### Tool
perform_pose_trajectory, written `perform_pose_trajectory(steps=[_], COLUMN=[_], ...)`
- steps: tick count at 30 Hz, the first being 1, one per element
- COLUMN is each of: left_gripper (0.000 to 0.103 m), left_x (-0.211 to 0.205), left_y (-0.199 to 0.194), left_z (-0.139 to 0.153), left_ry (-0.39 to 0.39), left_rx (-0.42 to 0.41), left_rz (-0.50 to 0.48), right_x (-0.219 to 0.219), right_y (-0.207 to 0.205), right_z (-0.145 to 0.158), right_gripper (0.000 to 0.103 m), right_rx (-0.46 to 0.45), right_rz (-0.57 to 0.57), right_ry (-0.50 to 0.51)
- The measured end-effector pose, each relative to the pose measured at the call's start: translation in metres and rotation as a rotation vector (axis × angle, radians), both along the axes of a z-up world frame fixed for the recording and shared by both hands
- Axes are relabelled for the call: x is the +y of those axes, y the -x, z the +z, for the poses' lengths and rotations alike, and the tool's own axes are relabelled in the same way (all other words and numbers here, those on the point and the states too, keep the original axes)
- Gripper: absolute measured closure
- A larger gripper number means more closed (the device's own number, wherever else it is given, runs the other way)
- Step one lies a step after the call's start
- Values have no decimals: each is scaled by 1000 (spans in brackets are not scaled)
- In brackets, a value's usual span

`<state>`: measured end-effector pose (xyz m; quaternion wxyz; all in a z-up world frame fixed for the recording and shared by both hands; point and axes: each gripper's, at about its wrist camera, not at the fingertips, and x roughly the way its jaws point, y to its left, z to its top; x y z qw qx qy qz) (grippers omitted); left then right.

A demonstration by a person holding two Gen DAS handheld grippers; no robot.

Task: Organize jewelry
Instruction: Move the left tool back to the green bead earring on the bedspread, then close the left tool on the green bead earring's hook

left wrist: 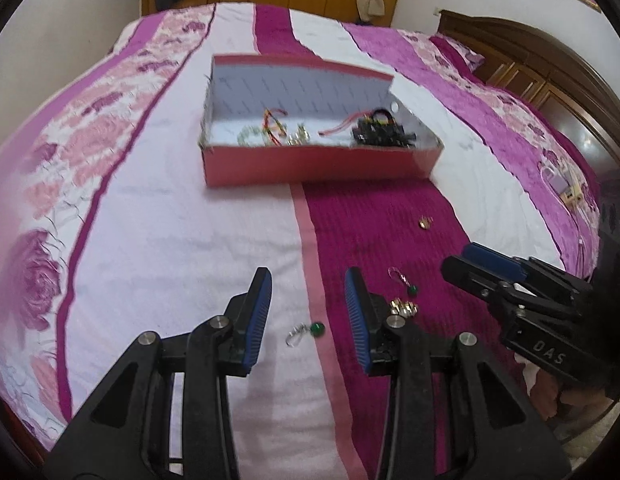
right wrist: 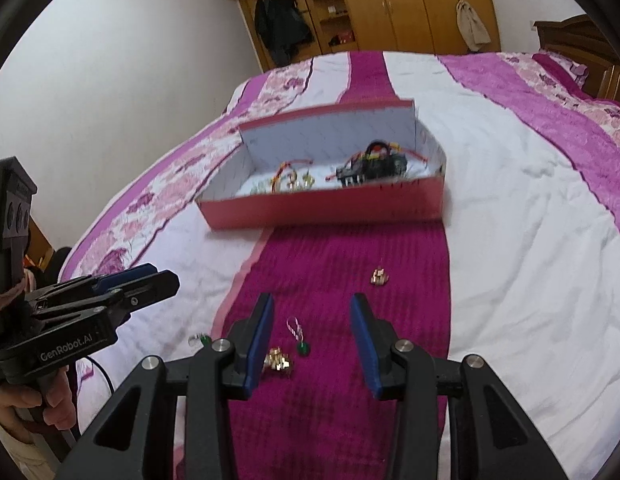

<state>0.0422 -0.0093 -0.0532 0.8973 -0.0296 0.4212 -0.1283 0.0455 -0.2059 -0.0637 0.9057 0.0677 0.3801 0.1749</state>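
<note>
A red box (left wrist: 310, 164) (right wrist: 322, 206) sits on the bed and holds bracelets, gold pieces and a black beaded piece. Loose on the bedspread lie a green-bead earring (left wrist: 306, 332) (right wrist: 200, 340), a second green earring (left wrist: 406, 282) (right wrist: 299, 336), a gold cluster (left wrist: 404, 307) (right wrist: 277, 361) and a small gold piece (left wrist: 425, 222) (right wrist: 379, 276). My left gripper (left wrist: 308, 304) (right wrist: 150, 276) is open and empty, above the first earring. My right gripper (right wrist: 312, 328) (left wrist: 474, 258) is open and empty, above the second earring and the gold cluster.
The bedspread (left wrist: 150, 240) is white, pink and magenta striped. A wooden headboard (left wrist: 550, 72) stands at the right, and a small pale item (left wrist: 558, 180) lies near it. Wooden wardrobes (right wrist: 390, 4) line the far wall.
</note>
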Motion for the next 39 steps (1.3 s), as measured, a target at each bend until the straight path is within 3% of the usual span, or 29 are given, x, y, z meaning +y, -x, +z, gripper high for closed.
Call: perform_pose_trajectory(steps=[11, 18, 27, 32, 39], left_gripper=[74, 75, 86, 100, 101], left_x=[-9, -7, -7, -6, -6], left_y=[0, 0, -2, -3, -4], left_z=[-22, -36, -45, -47, -48], left_ry=[-19, -23, -58, -72, -70], left_rx=[88, 123, 118, 103, 93], left_rz=[-47, -47, -48, -47, -52], right_x=[7, 12, 16, 19, 19], right_y=[-6, -10, -16, -20, -25], right_z=[-23, -34, -39, -42, -48], right_gripper=[61, 67, 77, 84, 92], right_rx=[81, 111, 126, 142, 182], right_rz=[22, 39, 60, 71, 73], right_ry=[14, 23, 16, 1, -16])
